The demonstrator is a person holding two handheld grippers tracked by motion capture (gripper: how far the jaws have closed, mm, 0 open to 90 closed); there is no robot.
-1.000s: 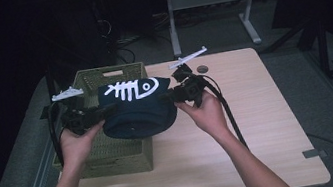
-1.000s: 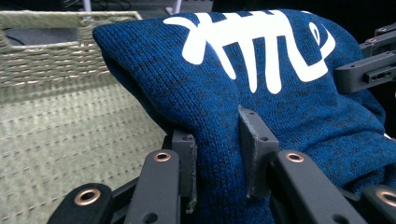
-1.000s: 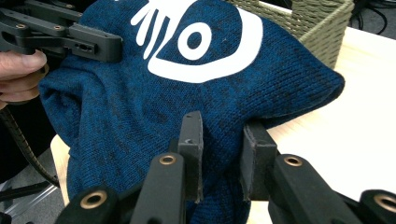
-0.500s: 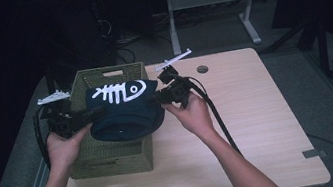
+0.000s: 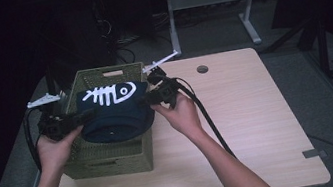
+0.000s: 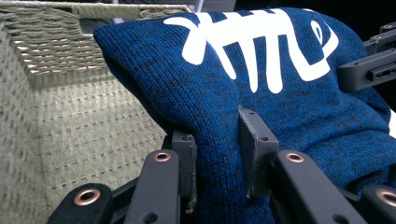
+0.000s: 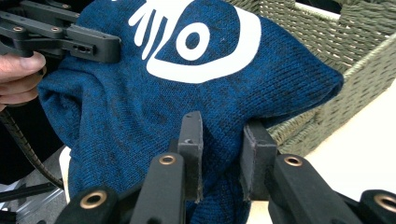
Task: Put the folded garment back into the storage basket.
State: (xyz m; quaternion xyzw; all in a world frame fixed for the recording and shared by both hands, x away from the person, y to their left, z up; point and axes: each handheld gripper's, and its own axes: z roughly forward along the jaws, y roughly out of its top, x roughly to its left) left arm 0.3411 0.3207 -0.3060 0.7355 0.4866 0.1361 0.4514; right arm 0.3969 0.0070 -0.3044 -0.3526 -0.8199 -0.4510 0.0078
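Note:
A dark blue knitted cushion (image 5: 116, 114) with a white fish-skeleton print hangs between both grippers over the green woven basket (image 5: 108, 156). My left gripper (image 5: 75, 122) is shut on the cushion's left edge; in the left gripper view its jaws pinch a fold of the blue knit (image 6: 219, 158). My right gripper (image 5: 152, 98) is shut on the cushion's right edge, and its own view shows the cushion (image 7: 187, 93) pinched between the jaws, with the left gripper (image 7: 100, 46) gripping the far side. The basket's inside wall (image 6: 70, 116) lies just behind the cushion.
The basket stands on the left part of a light wooden table (image 5: 250, 125), which has a round cable hole (image 5: 202, 69) near the back edge. Black cables (image 5: 206, 117) trail from both grippers. Beyond the table stands a metal desk frame (image 5: 210, 0) on a dark floor.
Both hands have carried the cushion to the left, from over the basket's right edge to above the basket. The grips have not changed.

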